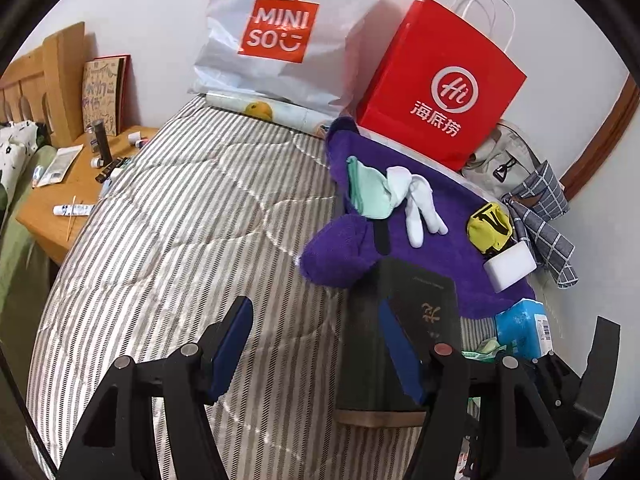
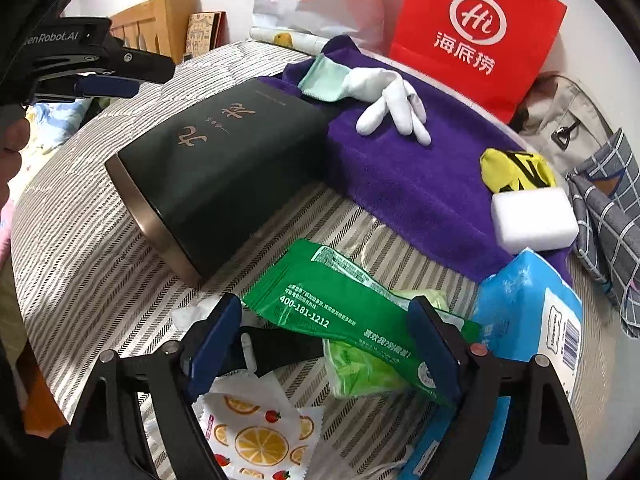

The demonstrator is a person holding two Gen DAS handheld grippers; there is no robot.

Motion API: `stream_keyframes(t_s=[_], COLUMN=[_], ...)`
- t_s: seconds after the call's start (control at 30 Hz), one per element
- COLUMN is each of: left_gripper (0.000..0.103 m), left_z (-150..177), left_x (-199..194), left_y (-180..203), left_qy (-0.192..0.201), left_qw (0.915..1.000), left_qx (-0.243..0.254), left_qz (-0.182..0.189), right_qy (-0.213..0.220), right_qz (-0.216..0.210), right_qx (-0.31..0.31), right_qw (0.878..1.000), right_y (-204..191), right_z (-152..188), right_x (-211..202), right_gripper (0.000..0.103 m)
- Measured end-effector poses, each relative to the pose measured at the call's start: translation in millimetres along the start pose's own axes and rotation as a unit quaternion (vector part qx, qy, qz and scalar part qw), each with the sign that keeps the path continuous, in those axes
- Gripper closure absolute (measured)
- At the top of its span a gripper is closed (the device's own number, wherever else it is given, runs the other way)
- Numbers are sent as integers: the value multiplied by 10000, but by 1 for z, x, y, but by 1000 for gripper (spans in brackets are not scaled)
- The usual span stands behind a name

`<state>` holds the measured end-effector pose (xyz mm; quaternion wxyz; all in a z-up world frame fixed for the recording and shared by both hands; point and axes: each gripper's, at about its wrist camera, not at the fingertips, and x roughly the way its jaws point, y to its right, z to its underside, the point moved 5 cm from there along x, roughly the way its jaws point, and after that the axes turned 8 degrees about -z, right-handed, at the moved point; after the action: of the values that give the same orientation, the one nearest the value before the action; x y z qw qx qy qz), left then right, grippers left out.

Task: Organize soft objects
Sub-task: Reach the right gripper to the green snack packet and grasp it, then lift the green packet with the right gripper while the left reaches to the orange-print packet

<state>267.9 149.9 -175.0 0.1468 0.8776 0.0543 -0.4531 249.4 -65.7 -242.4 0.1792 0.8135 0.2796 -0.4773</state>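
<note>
Lying across a grey-striped bed point(image 1: 168, 220), the scene runs from big things down to small, each placed relative to the hand-held grippers.

Ahead of both grippers, against the wall, stand a white shopping bag point(image 1: 280, 36) and a red paper bag point(image 1: 440, 88). In front of the red bag a purple towel point(image 2: 420, 184) is spread, ahead and to the right of the right hand-held gripper point(image 2: 324, 336). A dark box point(image 2: 224, 168) lies tilted on the bed just ahead and left of that gripper, its far end touching the towel.

On the towel rest a mint cloth point(image 2: 324, 80), a white glove point(image 2: 384, 104) with fingers pointing back toward the gripper, a yellow pouch point(image 2: 516, 172) and a white sponge point(image 2: 534, 220).

The relation that matters: a green soft pack point(image 2: 344, 304) lies directly between the right gripper's spread fingers, its long axis running crosswise from upper left to lower right. The pads do not appear to press on it. The right hand is clearly the nearer one, pointing steeply down. A blue tissue pack point(image 2: 528, 308) sits just right of it, and a fruit-print wrapper point(image 2: 256, 436) just below.

The left hand-held gripper point(image 1: 316, 356) points downward over bare bedding beside the box, its fingers apart and holding nothing.
</note>
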Motion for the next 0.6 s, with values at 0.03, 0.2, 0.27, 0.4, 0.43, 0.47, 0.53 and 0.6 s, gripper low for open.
stream_keyframes(t_s=[0.03, 0.2, 0.27, 0.4, 0.43, 0.47, 0.53, 0.6], left_gripper=[40, 40, 40, 40, 40, 40, 40, 40], left_z=[0, 3, 5, 8, 9, 10, 12, 13], left_x=[-1, -4, -6, -9, -10, -10, -12, -13], left_y=[-2, -10, -11, -13, -13, -13, -12, -11], left_qy=[6, 19, 17, 11, 5, 1, 2, -4], left_qw=[10000, 9999, 10000, 9999, 9999, 9999, 9999, 9999], left_qx=[-32, -87, -80, -109, -105, -99, -94, -74], left_qz=[8, 47, 43, 57, 57, 46, 42, 67], right_qy=[-7, -152, -216, -223, -228, -205, -136, -100], right_qz=[-29, 139, 199, 69, -72, -169, -266, -299], right_qx=[49, 178, 155, 288, 382, 462, 588, 638], right_qw=[10000, 9996, 9994, 9993, 9990, 9986, 9978, 9975], right_y=[2, 16, 20, 29, 31, 32, 35, 36], right_z=[-1, -2, -1, -4, -5, -6, -8, -9], right_x=[1, 8, 9, 4, 2, 1, -2, -4], right_gripper=[19, 36, 44, 71, 73, 76, 78, 79])
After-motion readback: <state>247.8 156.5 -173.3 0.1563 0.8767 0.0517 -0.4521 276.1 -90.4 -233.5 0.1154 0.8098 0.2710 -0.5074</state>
